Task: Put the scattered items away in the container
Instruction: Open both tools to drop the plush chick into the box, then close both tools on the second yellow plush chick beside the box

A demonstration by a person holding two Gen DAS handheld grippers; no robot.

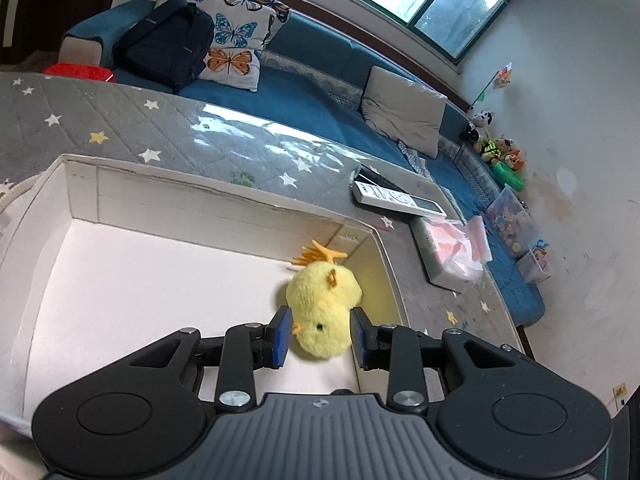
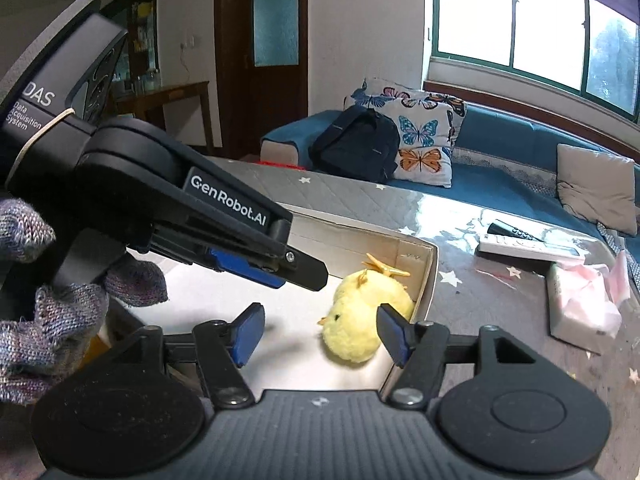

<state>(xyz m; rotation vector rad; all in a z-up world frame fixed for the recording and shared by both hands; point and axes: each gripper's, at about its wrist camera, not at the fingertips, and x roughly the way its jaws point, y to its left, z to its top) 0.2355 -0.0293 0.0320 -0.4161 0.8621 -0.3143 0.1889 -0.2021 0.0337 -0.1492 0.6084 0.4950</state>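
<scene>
The right gripper (image 2: 320, 330) stands released, nothing between its blue pads, angled down over the white box's (image 2: 430, 280) near right corner. The yellow chick (image 2: 368, 318) lies inside the box against the right wall. The left gripper (image 1: 320, 334) looks nearly closed yet empty, hovering above the chick. Both crowd one corner; they could knock together or tip the chick out.

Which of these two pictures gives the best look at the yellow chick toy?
The left wrist view: the plush chick lies in the white box, unobstructed, with eye, beak and orange feet visible. In the right wrist view, the right gripper's fingertip overlaps its side.
</scene>
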